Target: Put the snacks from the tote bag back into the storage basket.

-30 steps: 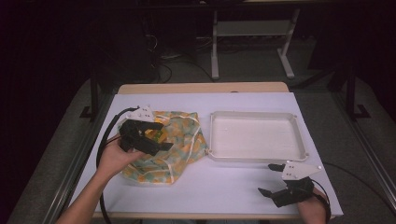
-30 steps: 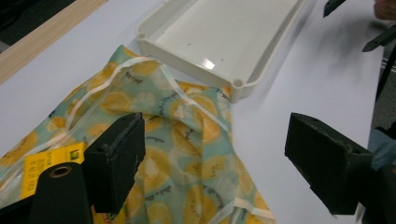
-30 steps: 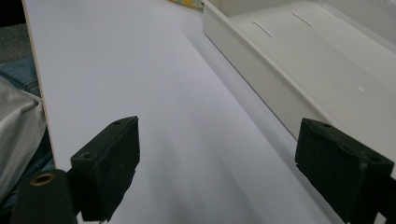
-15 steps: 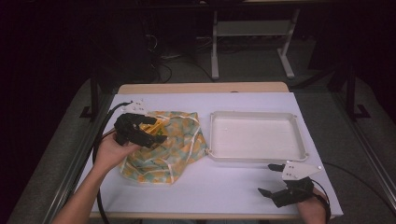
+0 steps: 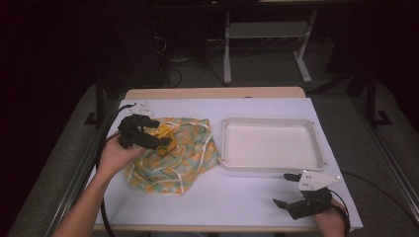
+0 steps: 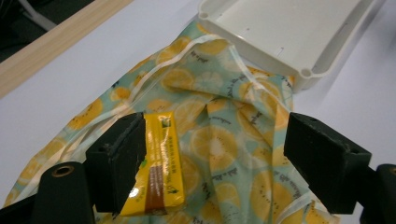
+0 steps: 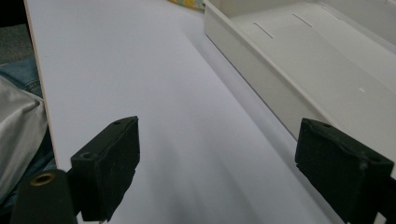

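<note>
Left side of the tabletop [image 5: 247, 207]: the left gripper [image 5: 165, 142] hangs over the crumpled lemon-print bag [image 5: 173, 153], jaws spread wide and holding nothing. In the left gripper view, a yellow packet [image 6: 156, 163] lies on the bag's folds, right against the inner face of the jaw at about 9 o'clock; the other jaw stands well clear at 3 o'clock, with loose cloth between them.

Risk one: the packet sits off-centre in the opening. If the jaws close from this position, the far pad is likely to gather a ridge of fabric before it meets the packet, so bag and packet would lift together, or the packet would be squeezed out sideways.

Risk two: the packet looks thin and glossy and lies flat. A shallow pinch may slide off its wrapper; a deep one would bite the cloth beneath it.

Centre: the white tray [image 5: 272, 148] lies at 3 o'clock from the bag, its near corner touching or overlapping the bag's edge. A tug on the fabric could therefore shift the tray.

Right side: the right gripper [image 5: 289, 190] rests near the front edge at about 5 o'clock from the tray, jaws wide, gripping nothing. It steadies neither bag nor tray, so nothing restrains the cloth.
</note>
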A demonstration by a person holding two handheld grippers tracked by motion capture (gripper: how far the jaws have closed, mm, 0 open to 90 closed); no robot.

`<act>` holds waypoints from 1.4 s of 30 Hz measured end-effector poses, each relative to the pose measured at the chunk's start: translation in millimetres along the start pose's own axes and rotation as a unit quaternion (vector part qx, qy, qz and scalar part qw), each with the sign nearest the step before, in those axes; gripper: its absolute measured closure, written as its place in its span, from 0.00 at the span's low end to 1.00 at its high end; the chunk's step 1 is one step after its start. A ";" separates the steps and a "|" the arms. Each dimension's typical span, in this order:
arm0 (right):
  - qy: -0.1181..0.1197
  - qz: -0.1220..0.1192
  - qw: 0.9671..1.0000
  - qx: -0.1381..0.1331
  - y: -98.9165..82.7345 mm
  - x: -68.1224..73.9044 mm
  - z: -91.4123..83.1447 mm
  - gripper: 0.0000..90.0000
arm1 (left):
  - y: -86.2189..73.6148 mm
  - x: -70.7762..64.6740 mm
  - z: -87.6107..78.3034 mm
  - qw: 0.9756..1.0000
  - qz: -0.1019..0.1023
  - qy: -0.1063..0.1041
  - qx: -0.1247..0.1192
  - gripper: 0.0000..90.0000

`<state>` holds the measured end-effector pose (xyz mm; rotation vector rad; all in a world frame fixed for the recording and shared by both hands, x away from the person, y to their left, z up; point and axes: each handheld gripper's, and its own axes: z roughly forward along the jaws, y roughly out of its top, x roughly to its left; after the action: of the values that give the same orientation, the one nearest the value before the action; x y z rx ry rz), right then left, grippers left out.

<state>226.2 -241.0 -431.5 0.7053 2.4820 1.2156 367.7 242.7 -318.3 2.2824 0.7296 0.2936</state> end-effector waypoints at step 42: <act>0.001 0.000 1.000 -0.004 -0.1 0.2 -0.3 0.15 | -13.6 28.5 34.0 0.996 -0.041 0.039 0.075 0.24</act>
<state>225.9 -241.1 -431.4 0.7033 2.4780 1.2253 398.9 248.0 -352.2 2.3855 0.9095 0.3006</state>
